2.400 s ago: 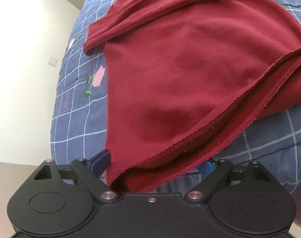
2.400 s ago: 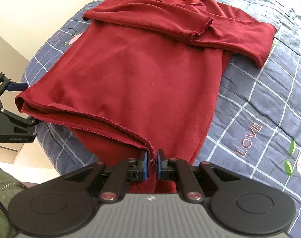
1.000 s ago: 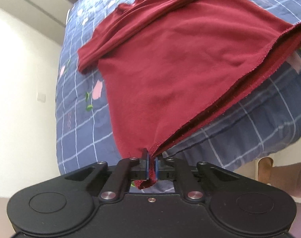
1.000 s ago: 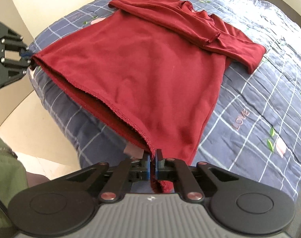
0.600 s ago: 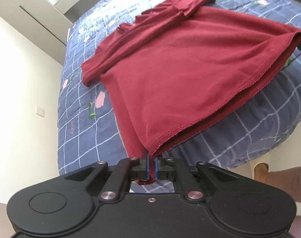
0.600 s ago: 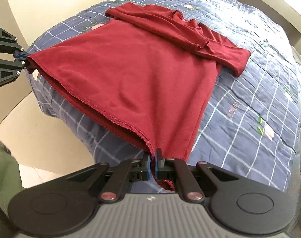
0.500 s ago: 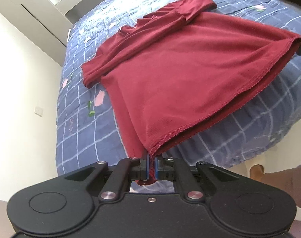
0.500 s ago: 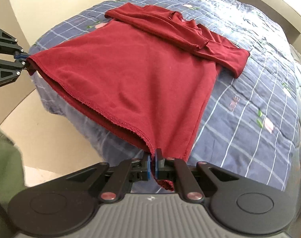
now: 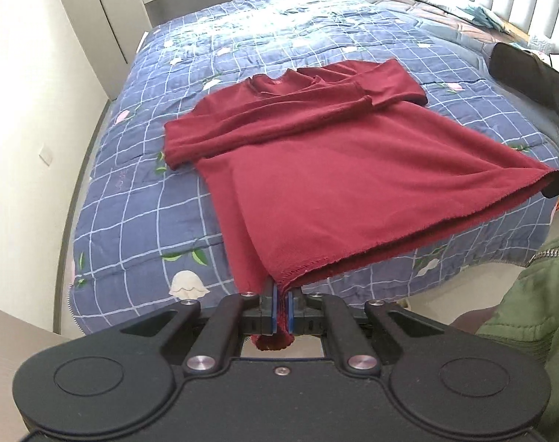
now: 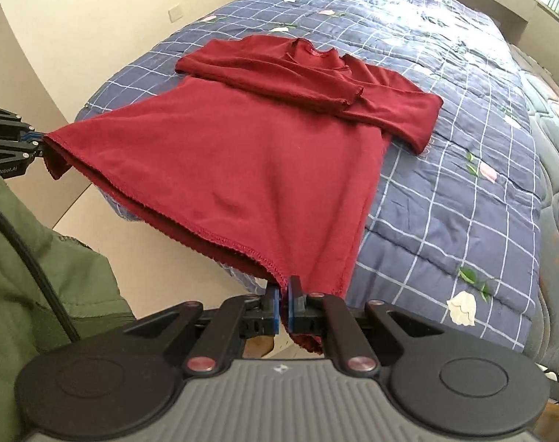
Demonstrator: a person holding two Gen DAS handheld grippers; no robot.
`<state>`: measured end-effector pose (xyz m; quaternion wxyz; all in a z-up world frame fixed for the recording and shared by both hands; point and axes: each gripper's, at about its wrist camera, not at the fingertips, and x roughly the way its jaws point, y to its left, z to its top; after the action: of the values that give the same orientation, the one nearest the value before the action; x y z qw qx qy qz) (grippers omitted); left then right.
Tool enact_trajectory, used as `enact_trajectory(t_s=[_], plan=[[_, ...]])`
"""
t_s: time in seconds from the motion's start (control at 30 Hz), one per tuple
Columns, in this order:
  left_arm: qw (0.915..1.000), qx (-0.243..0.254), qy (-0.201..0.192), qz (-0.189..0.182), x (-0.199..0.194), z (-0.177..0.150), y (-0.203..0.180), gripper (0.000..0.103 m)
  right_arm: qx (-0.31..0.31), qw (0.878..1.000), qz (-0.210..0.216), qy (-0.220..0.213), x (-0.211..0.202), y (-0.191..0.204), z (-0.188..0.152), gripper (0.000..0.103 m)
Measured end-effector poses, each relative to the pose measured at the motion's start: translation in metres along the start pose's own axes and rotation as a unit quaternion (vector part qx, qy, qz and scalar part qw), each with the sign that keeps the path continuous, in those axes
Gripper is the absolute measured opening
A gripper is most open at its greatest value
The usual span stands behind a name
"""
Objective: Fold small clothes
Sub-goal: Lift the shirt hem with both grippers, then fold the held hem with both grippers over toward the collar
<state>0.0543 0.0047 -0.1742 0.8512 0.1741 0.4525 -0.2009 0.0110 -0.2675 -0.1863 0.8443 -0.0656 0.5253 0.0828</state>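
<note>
Sweater (image 9: 338, 184) in dark red lies on a blue checked bedspread (image 9: 139, 199), its sleeves already folded across the chest. We hold its bottom hem lifted off the near edge of the bed, one corner in each tool.

Our left gripper (image 9: 282, 311) has its jaws closed tight on the left hem corner, a tuft of red cloth poking out below them. Our right gripper (image 10: 283, 313) is clamped the same way on the right hem corner. Neither pair shows any gap beyond the cloth itself.

From both sets of jaws the garment runs away toward twelve o'clock, long axis from hem to collar (image 9: 279, 81), the collar end resting flat on the bed. We judge that the coming move is to carry the hem forward over the body toward the folded sleeves. Both hands sit equally far from the collar, so they should travel together.

Our left view shows the right gripper at three o'clock and a black bag (image 9: 526, 73) beyond, plus a green sleeve (image 9: 537, 294). Our right view instead shows the left gripper (image 10: 32, 140) at nine o'clock and the floor beneath the raised hem.
</note>
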Motion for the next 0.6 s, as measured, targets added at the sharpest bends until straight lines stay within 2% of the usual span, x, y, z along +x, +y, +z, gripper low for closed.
enact_trajectory(t_s=[0.37, 0.6], plan=[[0.9999, 0.000, -0.015, -0.003, -0.004, 0.009, 0.009, 0.005, 0.031, 0.999, -0.022, -0.024, -0.007, -0.005, 0.008, 0.005], [0.9993, -0.004, -0.036, -0.006, -0.006, 0.036, 0.017, 0.005, 0.033, 0.998, -0.038, -0.048, -0.005, -0.019, 0.035, 0.005]])
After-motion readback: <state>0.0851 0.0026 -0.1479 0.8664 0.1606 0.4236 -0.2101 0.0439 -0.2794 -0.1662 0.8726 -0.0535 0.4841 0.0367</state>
